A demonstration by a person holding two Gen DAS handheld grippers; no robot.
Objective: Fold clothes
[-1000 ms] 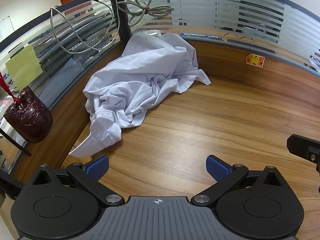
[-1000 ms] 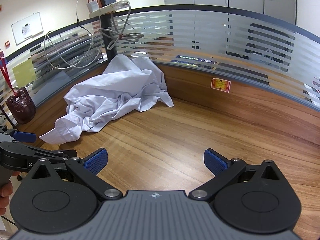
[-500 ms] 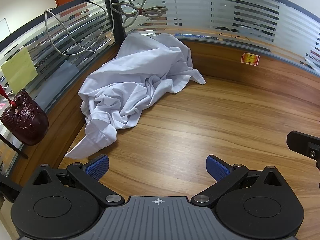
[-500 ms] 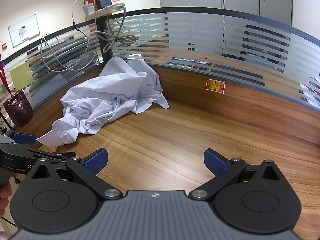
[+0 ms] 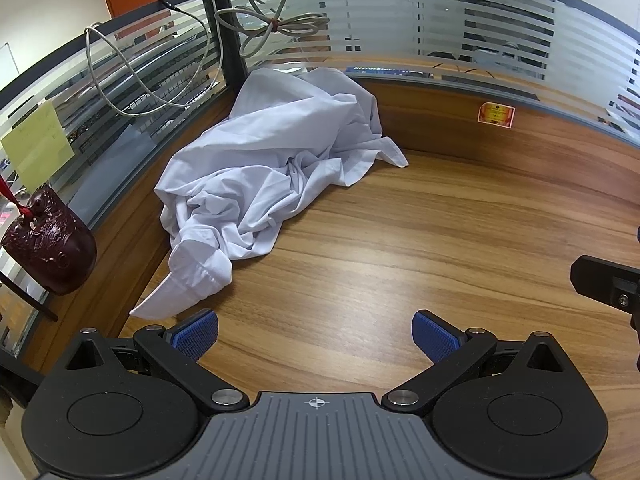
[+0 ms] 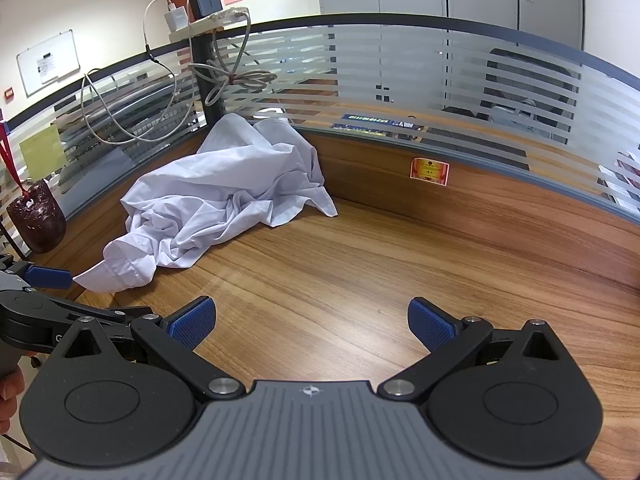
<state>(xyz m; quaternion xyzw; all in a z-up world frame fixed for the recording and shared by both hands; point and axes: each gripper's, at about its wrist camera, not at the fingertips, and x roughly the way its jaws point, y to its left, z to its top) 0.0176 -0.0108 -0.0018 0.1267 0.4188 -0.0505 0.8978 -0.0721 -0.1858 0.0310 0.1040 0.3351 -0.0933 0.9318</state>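
A crumpled white shirt (image 5: 272, 176) lies heaped in the back left corner of the wooden desk (image 5: 420, 248), one cuffed sleeve (image 5: 192, 276) trailing toward me. My left gripper (image 5: 316, 336) hovers open over bare wood, just right of that cuff, with nothing between its blue pads. From the right wrist, the shirt (image 6: 224, 200) sits further off to the left. My right gripper (image 6: 312, 322) is open and empty above the desk (image 6: 380, 280). The left gripper's finger (image 6: 46, 276) shows at the left edge.
Striped glass partitions (image 5: 440, 36) wall the desk at the back and left. Looped cables (image 5: 272, 28) hang over the corner post. A dark red ornament (image 5: 48, 248) hangs at the left. A small red sticker (image 5: 496, 115) marks the back wood panel. A yellow note (image 5: 36, 144) sticks on the glass.
Both grippers have shifted slightly, so the shirt sits a little further left and lower in the views. The shirt itself has not moved; both grippers stay open.
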